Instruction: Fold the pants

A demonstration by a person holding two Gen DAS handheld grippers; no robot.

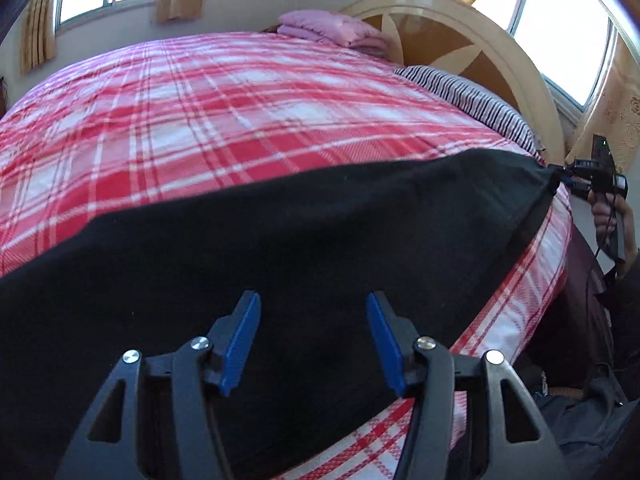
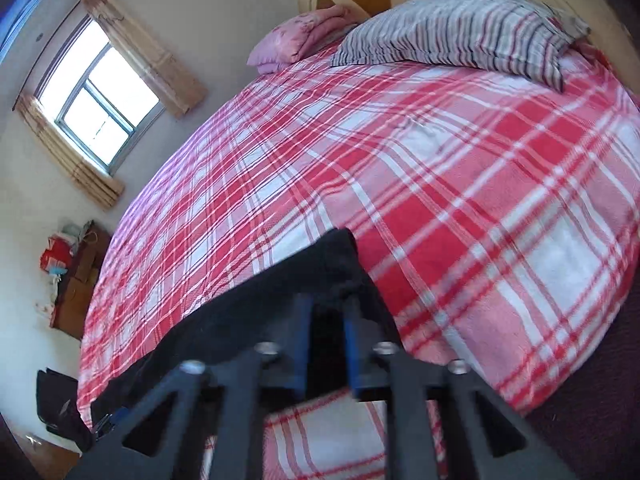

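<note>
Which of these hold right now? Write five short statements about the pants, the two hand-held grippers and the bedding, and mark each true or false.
1. The right hand-held gripper is shut on the black pants. True.
2. The left hand-held gripper pinches the pants. False: its jaws stand open above the cloth.
3. The bedspread is red-and-white plaid. True.
4. The striped pillow lies on the pants. False: it lies near the headboard, apart from them.
5. The folded pink blanket is at the head of the bed. True.
</note>
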